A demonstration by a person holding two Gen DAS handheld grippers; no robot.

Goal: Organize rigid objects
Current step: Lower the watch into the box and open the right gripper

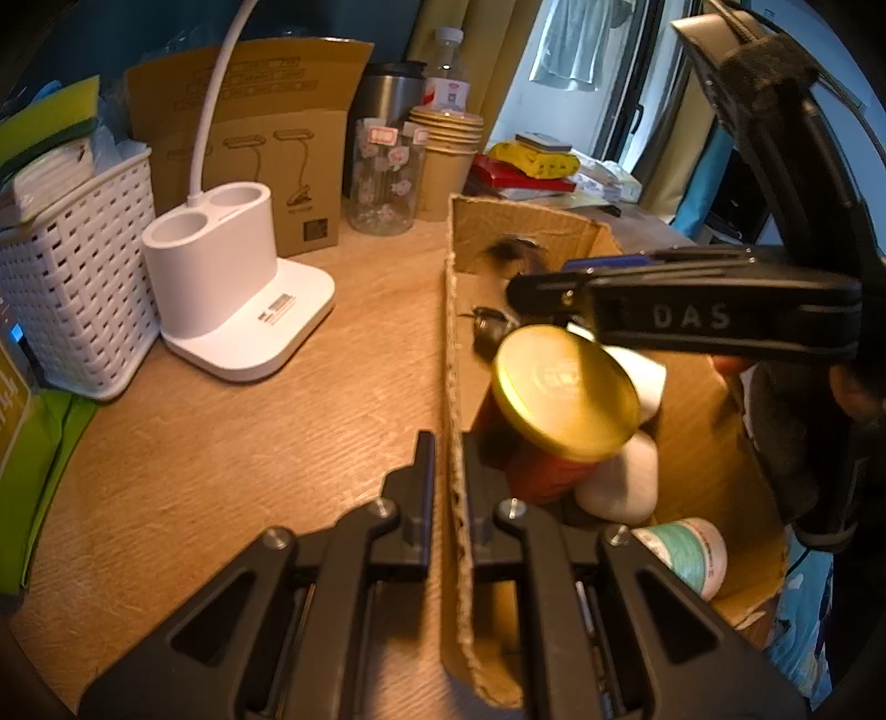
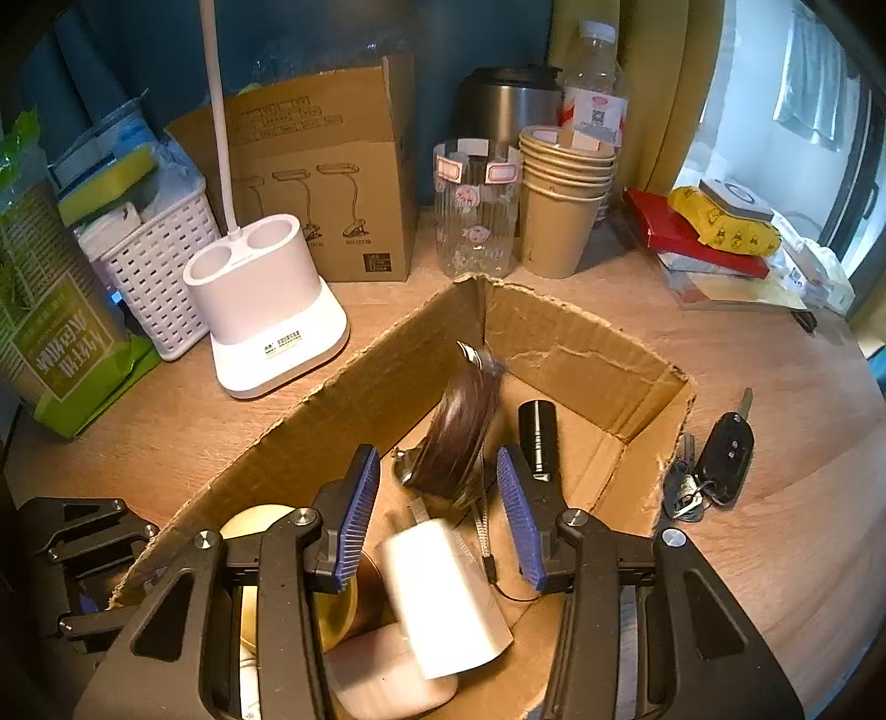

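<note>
While your left tongs [image 1: 446,487] clench the brown cardboard box's [image 1: 451,332] wall, your right tongs [image 2: 437,498] stand released above it; a white cylinder [image 2: 448,592] lies just beneath them, inside.

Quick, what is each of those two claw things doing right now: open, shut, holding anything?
Left gripper: shut on the cardboard box wall, pinching its edge.
Right gripper: open over the box, nothing gripped; a white cylinder lies blurred below it.

We are at a home desk: ahead of our claws stand a white desk lamp [image 2: 266,327], stacked paper cups [image 2: 562,210], and laundry [image 1: 576,44] hanging by the window.
</note>
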